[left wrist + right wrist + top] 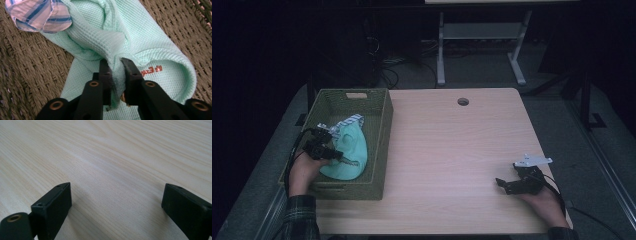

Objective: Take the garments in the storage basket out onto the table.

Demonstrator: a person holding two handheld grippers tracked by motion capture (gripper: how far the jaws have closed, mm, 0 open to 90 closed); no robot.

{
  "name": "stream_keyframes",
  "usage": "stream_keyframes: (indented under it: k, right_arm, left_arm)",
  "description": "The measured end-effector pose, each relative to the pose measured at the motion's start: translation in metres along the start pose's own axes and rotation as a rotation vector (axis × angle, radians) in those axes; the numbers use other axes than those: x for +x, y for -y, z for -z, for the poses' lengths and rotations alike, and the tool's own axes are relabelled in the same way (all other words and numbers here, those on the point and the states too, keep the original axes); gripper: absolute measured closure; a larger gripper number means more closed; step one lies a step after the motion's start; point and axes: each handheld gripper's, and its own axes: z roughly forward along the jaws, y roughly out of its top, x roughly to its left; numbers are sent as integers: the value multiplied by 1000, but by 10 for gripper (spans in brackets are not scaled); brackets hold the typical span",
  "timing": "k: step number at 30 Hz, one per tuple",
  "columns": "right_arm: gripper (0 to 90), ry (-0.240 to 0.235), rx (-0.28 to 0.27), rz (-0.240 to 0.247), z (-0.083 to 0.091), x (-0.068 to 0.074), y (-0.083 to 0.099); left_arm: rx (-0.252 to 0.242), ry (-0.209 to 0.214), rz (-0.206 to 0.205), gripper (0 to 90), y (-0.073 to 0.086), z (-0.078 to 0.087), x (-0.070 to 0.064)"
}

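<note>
The step in hand appears to be the lift of the mint-green cloth (150, 50) out of the woven basket (382, 150).

At the lower left of the high view, the left hand (302, 172) enters from the bottom edge and reaches into the near half of the basket, with the left gripper (334, 155) angled forward and toward the frame centre. In the left gripper view, its fingers (105, 70) stand narrow, pinching a raised fold of the cloth between them. The cloth lies on the basket floor, in the near-right part of the basket as the high view shows it. A striped cloth (37, 15) lies touching it at the far end, in the upper left of the left gripper view.

At the lower right of the high view, the right hand (544, 200) rests on the table (452, 150) with the right gripper (504, 185) pointing toward the frame centre. Its fingers (55, 205) stand wide, holding nothing, low over bare wood.

The next move likely calls for a straight upward pull that clears the basket rim. The pinch must hold, and the striped cloth may drag along.
</note>
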Motion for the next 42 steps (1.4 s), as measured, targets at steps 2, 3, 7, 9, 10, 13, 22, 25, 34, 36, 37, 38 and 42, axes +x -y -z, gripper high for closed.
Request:
stream_keyframes:
  k: [2, 3, 7, 9, 10, 13, 22, 25, 34, 36, 37, 38, 42]
  right_arm:
    - [88, 0, 0, 0, 0, 0, 0]
    - [88, 0, 0, 0, 0, 0, 0]
    - [88, 0, 0, 0, 0, 0, 0]
    - [88, -1, 0, 0, 0, 0, 0]
    - [88, 0, 0, 0, 0, 0, 0]
    - [89, 0, 0, 0, 0, 0, 0]
    - [88, 0, 0, 0, 0, 0, 0]
    - [88, 0, 0, 0, 0, 0, 0]
    - [89, 0, 0, 0, 0, 0, 0]
    - [89, 0, 0, 0, 0, 0, 0]
    - [89, 0, 0, 0, 0, 0, 0]
    - [88, 0, -1, 0, 0, 0, 0]
    - [89, 0, -1, 0, 0, 0, 0]
  left_arm:
    - [-22, -2, 4, 806, 0, 2, 0]
    - [-31, 3, 2, 807, 0, 4, 1]
    - [-83, 15, 11, 809, 0, 9, 1]
    - [-103, 16, 8, 809, 0, 11, 1]
    - [-103, 16, 8, 808, 0, 11, 1]
    - [-153, 43, 10, 808, 1, 17, 2]
    - [-310, 139, 33, 816, 3, 34, 5]
    - [-350, 157, 36, 817, 3, 38, 5]
    - [-437, 191, 38, 817, 0, 50, -1]
    - [-453, 190, 23, 817, -1, 53, -2]
    - [-462, 190, 20, 817, -1, 55, -3]
    - [-473, 194, 20, 818, -2, 57, -4]
    - [-500, 205, 11, 820, -4, 61, -7]
